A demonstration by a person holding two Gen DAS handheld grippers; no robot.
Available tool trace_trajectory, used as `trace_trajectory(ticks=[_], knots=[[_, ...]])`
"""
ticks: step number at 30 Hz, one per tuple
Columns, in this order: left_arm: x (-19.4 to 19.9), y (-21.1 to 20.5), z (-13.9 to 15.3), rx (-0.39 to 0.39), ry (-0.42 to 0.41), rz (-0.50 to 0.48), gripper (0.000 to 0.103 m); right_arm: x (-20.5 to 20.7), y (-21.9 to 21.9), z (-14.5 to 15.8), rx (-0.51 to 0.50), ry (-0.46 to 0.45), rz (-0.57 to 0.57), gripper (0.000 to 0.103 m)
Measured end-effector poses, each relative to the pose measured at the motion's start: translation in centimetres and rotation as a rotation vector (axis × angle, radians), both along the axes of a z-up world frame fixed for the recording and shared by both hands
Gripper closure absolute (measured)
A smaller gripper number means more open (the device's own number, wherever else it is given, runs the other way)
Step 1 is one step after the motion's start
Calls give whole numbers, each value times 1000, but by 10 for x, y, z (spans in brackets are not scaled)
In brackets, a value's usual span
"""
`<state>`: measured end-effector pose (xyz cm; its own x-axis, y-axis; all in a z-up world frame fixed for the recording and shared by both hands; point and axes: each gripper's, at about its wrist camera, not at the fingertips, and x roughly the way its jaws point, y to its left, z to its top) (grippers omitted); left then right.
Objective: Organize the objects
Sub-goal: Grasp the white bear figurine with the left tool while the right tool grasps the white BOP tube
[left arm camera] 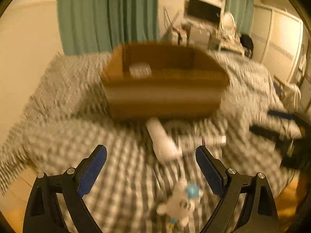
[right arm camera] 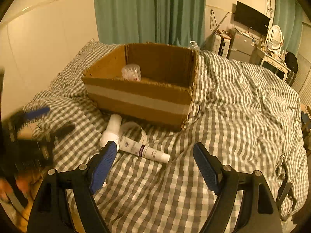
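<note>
Both tools heading in for the loose things on the bed.

Left tool [left arm camera: 151,167] and right tool [right arm camera: 155,165] both spread, empty. Tube [right arm camera: 143,151] and white bottle [right arm camera: 111,130] lie before the cardboard box [right arm camera: 140,101]; next, I'd guess, pinch one, drop it inside.

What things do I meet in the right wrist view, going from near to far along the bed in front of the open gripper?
Right gripper → white tube → roll of tape → cardboard box → plastic bag inside the box → green curtain.
</note>
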<state>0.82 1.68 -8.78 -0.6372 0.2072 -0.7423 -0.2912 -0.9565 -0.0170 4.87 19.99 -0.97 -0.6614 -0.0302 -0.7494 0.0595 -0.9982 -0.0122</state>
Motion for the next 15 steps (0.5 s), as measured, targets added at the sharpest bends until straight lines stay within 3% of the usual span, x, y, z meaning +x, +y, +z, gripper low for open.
trace_trajectory(ticks=[4, 7, 12, 14, 15], knots=[[5, 12, -49, -48, -99, -41, 8, -8, 1, -12, 37, -20, -16, 22], [12, 12, -59, 19, -114, -86, 8, -17, 8, -26, 47, -55, -40, 22], [24, 29, -73, 6, -125, -173, 8, -23, 14, -40, 37, -90, -66, 22], [21, 32, -83, -26, -132, -185, 16, -24, 12, -42, 49, -94, -65, 22], [22, 33, -84, -30, -124, -190, 28, -25, 11, -43, 52, -95, -64, 22]])
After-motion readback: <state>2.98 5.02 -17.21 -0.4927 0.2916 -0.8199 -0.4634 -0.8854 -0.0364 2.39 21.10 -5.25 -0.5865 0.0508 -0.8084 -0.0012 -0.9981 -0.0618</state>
